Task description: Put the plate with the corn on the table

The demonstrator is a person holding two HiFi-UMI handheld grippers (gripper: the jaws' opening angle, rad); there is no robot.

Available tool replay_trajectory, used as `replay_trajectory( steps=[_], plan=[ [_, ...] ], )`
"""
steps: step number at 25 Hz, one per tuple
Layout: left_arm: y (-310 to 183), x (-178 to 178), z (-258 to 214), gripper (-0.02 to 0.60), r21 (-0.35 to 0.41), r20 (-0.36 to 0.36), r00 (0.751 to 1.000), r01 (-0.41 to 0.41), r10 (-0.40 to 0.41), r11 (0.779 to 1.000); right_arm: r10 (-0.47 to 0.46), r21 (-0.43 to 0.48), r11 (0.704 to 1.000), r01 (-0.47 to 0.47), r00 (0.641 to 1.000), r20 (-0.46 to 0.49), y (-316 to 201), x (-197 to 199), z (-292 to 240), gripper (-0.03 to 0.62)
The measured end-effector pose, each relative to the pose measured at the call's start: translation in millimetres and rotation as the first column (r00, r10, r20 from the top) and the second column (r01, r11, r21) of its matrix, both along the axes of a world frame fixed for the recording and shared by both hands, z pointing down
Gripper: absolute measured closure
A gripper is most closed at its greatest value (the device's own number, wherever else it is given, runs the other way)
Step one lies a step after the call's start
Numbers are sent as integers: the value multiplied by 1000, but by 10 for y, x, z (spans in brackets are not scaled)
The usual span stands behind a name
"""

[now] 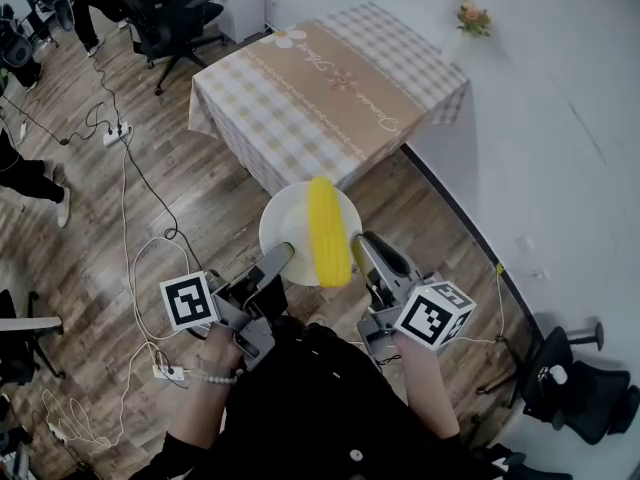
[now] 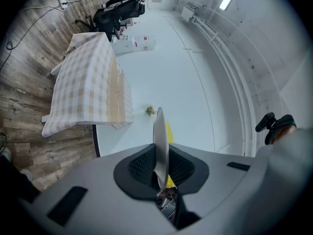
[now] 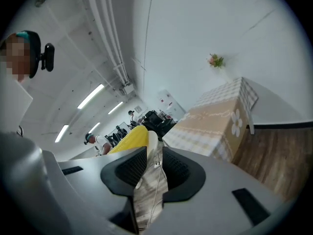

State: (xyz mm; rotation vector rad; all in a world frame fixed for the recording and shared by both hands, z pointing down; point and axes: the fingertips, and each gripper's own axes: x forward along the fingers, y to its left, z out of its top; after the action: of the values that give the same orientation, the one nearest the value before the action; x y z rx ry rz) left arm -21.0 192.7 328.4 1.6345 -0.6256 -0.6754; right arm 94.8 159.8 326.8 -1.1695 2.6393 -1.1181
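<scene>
A white plate (image 1: 290,223) with a yellow corn cob (image 1: 325,230) lying on it hangs over the wooden floor, short of the checkered table (image 1: 330,78). My left gripper (image 1: 280,258) is shut on the plate's near left rim. In the left gripper view the plate (image 2: 159,141) stands edge-on between the pads, with the corn (image 2: 169,131) behind it. My right gripper (image 1: 358,246) is at the plate's right edge beside the corn. In the right gripper view the plate rim (image 3: 152,140) and corn (image 3: 128,140) sit at the tips, and floor shows through the gap between the pads.
The table's cloth hangs down its sides, and the table stands against a white wall with a small flower (image 1: 473,16). Cables and a power strip (image 1: 118,133) lie on the floor to the left. Office chairs (image 1: 165,8) stand at the back, and another black chair (image 1: 580,383) at the lower right.
</scene>
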Motion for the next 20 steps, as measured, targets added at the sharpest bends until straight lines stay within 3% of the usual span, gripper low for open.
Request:
replay_trajectory(
  steps=[4,20],
  plan=[
    [-9,2,6,537,3,-6,1000,-14,14,1000,-15,-36,999,17,998,65,15,-89,20,481],
    [-122,-218,13,537,7,23,998,-53,53,999,58,-10,998,-57,996,62,-60,-304,38,490]
  ],
)
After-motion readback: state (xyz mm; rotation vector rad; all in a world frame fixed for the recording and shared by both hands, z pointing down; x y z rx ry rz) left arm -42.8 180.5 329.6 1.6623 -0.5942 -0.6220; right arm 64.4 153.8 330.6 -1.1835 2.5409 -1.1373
